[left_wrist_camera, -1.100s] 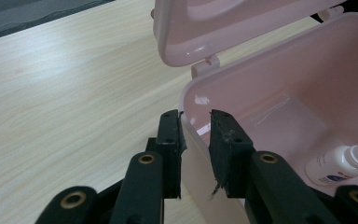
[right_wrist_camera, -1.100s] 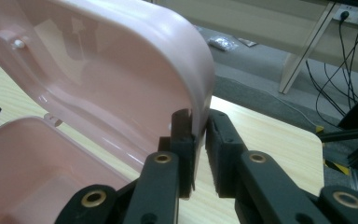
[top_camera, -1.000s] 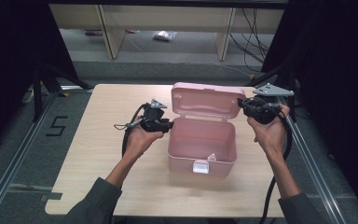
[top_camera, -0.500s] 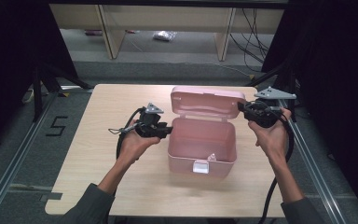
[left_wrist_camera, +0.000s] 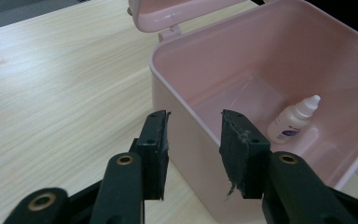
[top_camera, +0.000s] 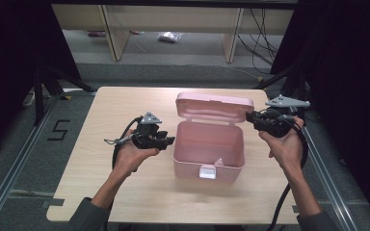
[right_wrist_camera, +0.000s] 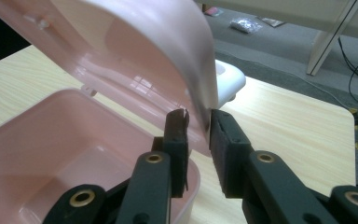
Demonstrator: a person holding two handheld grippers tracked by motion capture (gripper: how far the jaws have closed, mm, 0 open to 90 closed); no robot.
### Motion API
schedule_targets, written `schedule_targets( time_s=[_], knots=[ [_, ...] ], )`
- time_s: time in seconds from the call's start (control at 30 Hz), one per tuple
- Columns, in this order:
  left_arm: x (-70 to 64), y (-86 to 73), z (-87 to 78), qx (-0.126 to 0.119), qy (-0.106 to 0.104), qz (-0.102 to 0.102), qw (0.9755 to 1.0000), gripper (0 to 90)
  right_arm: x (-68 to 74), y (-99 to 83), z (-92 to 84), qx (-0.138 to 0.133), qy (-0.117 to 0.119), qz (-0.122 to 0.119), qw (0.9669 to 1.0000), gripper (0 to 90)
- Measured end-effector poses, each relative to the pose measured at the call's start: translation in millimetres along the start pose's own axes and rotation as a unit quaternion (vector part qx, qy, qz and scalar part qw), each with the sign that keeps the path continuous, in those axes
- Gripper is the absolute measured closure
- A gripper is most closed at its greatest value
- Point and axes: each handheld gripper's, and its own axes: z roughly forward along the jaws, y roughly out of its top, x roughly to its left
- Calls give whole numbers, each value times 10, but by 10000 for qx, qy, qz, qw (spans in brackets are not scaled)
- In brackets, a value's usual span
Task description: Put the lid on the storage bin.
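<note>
Your pink box (top_camera: pixel 208 151) sits at the centre of the high view, on the wooden table (top_camera: pixel 125 197), with its lid (top_camera: pixel 213 107) standing open at the far edge. In the left gripper view a small white dropper bottle (left_wrist_camera: pixel 292 120) lies inside the box, at the right of the frame, against the near wall.

Your left gripper (top_camera: pixel 163 140) is just left of the box in the high view, jaws pointing right towards the box's side wall. In the left gripper view (left_wrist_camera: pixel 193 140) the jaws stand moderately apart with the box's rim and wall between them; the pads are not pressing on it. These jaws have just been opening.

Your right gripper (top_camera: pixel 250 117) is at the right of the high view, up by the lid's right end. In the right gripper view (right_wrist_camera: pixel 199 135) the jaws sit narrow, with the lid's side edge passing between them. The right pad lies against the lid's outer face; the left pad looks slightly off the inner face, so I cannot tell for certain that the lid is pinched. These jaws have been easing open a little.
</note>
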Motion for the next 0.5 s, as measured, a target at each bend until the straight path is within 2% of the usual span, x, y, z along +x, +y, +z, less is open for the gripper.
schedule_targets(
  time_s=[0.03,0.1,0.13,0.17,0.2,0.23,0.33,0.37,0.43,0.47,0.5],
  knots=[
    [2,-7,-17,70,27,123,9999,612,6,0,-10,2,-10,-30,10000,788],
    [-14,-21,-19,-4,-41,57,10000,607,-15,14,-10,24,-13,-198,9998,824],
    [-19,-27,-21,-46,-29,44,10000,605,-9,14,-2,10,-34,-121,9999,845],
    [-15,-32,-23,-40,-54,63,10000,604,-34,25,-5,55,-38,-286,9996,851],
    [-15,-36,-21,-29,-54,64,10000,603,-44,31,-5,55,-83,-342,9994,854],
    [-12,-42,-17,-17,-78,61,9999,601,-24,30,-7,91,-64,-229,9997,855],
    [-12,-62,-15,25,-53,66,10000,592,-25,24,-20,74,-103,-433,9990,857],
    [-12,-69,-16,30,-44,66,10000,592,-2,10,-22,40,-108,-328,9994,857],
    [-15,-85,-14,45,-56,75,9999,592,-15,-9,-34,54,-81,-409,9991,858],
    [-15,-91,-16,58,-57,87,9999,592,-2,-27,-34,11,-61,-326,9995,858],
    [-17,-98,-15,30,-58,74,10000,592,-10,-33,-43,33,-57,-405,9992,858]
  ],
)
